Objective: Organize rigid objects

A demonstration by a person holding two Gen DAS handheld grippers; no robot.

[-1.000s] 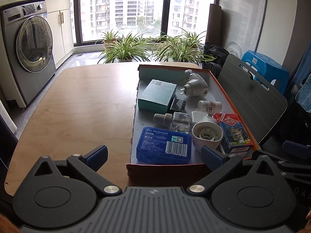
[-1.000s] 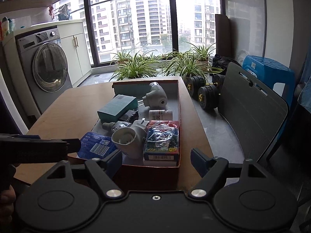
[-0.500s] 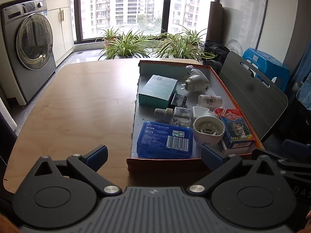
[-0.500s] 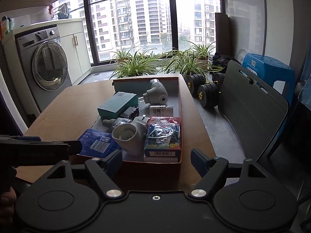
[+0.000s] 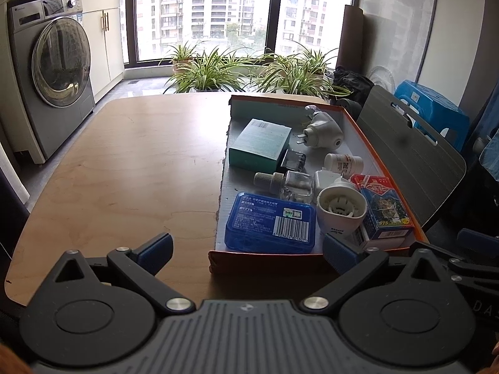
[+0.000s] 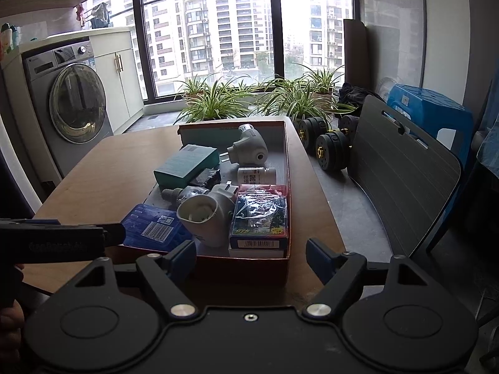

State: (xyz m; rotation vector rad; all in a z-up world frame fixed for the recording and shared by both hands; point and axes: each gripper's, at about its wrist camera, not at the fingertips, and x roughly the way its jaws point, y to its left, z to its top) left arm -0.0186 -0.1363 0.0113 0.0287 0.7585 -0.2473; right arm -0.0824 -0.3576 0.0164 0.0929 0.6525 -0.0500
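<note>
An orange-rimmed cardboard box [image 5: 361,124] [image 6: 288,171] sits on the right part of the wooden table [image 5: 131,162]. It holds a blue flat case [image 5: 271,222] [image 6: 152,227], a teal carton [image 5: 260,143] [image 6: 187,163], white plug-in devices [image 5: 321,131] [image 5: 341,208] [image 6: 205,218], a clear bottle [image 5: 290,182], a white pill bottle [image 5: 343,162] [image 6: 255,174] and a card pack [image 5: 383,208] [image 6: 259,218]. My left gripper [image 5: 246,249] is open and empty at the box's near wall. My right gripper [image 6: 251,255] is open and empty at the box's near right corner.
A washing machine [image 5: 53,71] stands at the left. Potted plants [image 5: 218,71] line the window. A dark chair back [image 5: 408,152] [image 6: 402,168] is to the right of the table, with a blue stool [image 5: 433,109] and dumbbells [image 6: 324,146] behind.
Both grippers have drawn back slightly from the box, so more of it shows. Both stay open and empty. The objects have not moved.
</note>
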